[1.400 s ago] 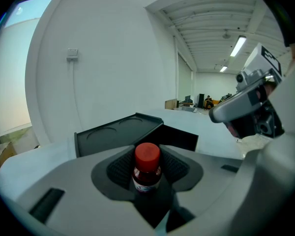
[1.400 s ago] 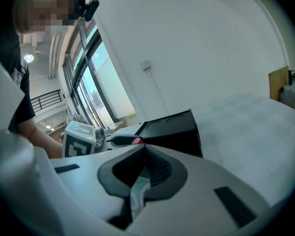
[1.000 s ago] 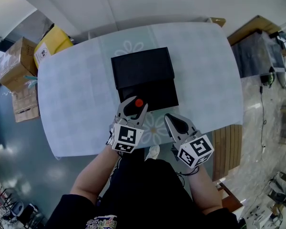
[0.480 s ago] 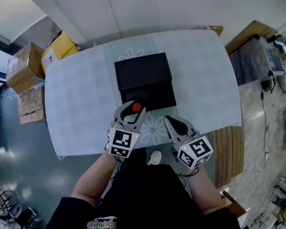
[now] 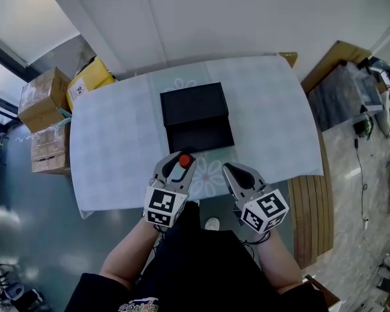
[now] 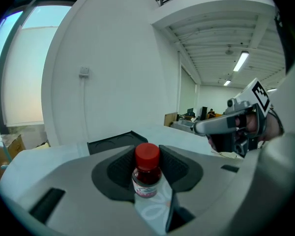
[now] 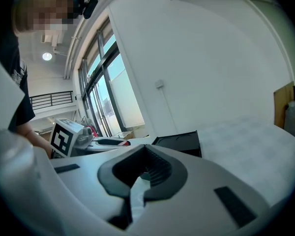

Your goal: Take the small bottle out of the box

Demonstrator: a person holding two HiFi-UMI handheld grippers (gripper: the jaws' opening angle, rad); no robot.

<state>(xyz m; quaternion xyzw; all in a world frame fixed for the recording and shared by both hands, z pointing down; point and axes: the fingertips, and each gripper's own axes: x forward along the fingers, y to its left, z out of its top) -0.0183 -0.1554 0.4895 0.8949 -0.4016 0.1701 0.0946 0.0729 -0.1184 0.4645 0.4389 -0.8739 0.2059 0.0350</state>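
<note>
The small bottle is held upright between the fingers of the left gripper, which are clamped on its body below the red cap. It is clear of the box, which lies beyond the fingertips. The right gripper has its fingers closed on nothing. The bottle is judged light, rigid, smooth and possibly breakable, so moderate pressure on the body is advised.
</note>
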